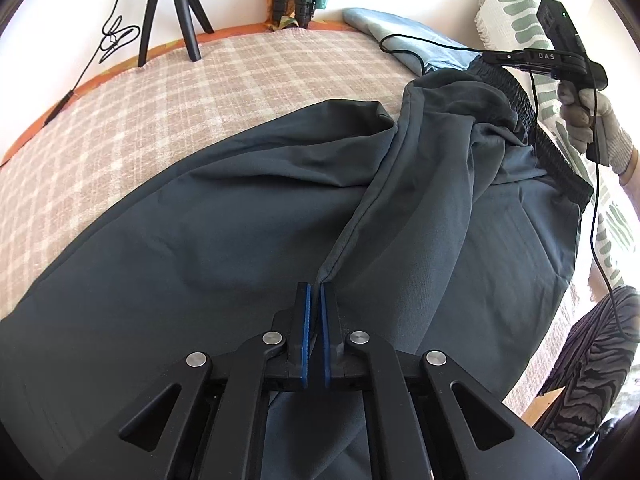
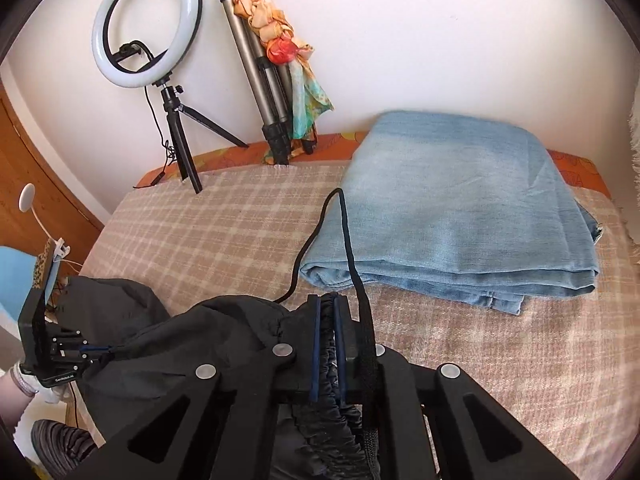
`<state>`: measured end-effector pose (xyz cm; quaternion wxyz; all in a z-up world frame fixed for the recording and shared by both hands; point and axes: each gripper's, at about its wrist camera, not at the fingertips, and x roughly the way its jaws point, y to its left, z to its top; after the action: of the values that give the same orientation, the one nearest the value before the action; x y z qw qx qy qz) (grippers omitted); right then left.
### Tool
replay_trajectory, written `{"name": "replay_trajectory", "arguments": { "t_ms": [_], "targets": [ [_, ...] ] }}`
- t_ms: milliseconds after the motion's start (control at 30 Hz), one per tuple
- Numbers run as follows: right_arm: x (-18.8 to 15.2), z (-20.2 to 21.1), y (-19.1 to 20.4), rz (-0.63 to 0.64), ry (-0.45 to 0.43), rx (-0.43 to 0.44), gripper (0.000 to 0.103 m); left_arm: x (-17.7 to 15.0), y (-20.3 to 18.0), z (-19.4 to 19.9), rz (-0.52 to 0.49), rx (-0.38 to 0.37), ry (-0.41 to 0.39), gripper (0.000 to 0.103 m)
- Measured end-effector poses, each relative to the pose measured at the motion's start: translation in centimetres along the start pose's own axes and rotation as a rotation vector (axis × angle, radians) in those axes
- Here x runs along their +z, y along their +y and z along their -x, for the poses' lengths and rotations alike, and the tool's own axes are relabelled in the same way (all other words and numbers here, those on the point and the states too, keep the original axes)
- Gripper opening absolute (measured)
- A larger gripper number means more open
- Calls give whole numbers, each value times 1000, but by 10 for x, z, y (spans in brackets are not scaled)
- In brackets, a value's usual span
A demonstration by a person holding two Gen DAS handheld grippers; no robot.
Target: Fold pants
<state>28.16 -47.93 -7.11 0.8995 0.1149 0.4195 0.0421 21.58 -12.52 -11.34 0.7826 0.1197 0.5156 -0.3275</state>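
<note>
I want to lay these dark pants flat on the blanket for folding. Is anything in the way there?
Partly. The folded blue jeans cover the blanket's far right, and a black drawstring loops onto them. The ring light tripod stands at the far edge. The middle looks bare.

The pants point(image 1: 240, 208) are dark grey, smooth and lightweight, with a gathered elastic waistband point(image 1: 548, 136). They lie spread and rumpled across the near side of the checked bed point(image 1: 140, 112); one seamed fold point(image 1: 360, 208) is lifted off the rest, and the waistband end is raised near the bed's right edge.
</note>
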Motion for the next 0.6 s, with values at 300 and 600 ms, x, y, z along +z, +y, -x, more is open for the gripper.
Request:
{"name": "replay_trajectory", "arguments": {
  "t_ms": [300,600],
  "targets": [
    [-26,81,20,7,-123,-10,1,-8,-11,32,-54,17,-70,1],
    [-117,146,10,-50,-185,-104,0,-29,-36,49,-163,11,-64,1]
  ]
}}
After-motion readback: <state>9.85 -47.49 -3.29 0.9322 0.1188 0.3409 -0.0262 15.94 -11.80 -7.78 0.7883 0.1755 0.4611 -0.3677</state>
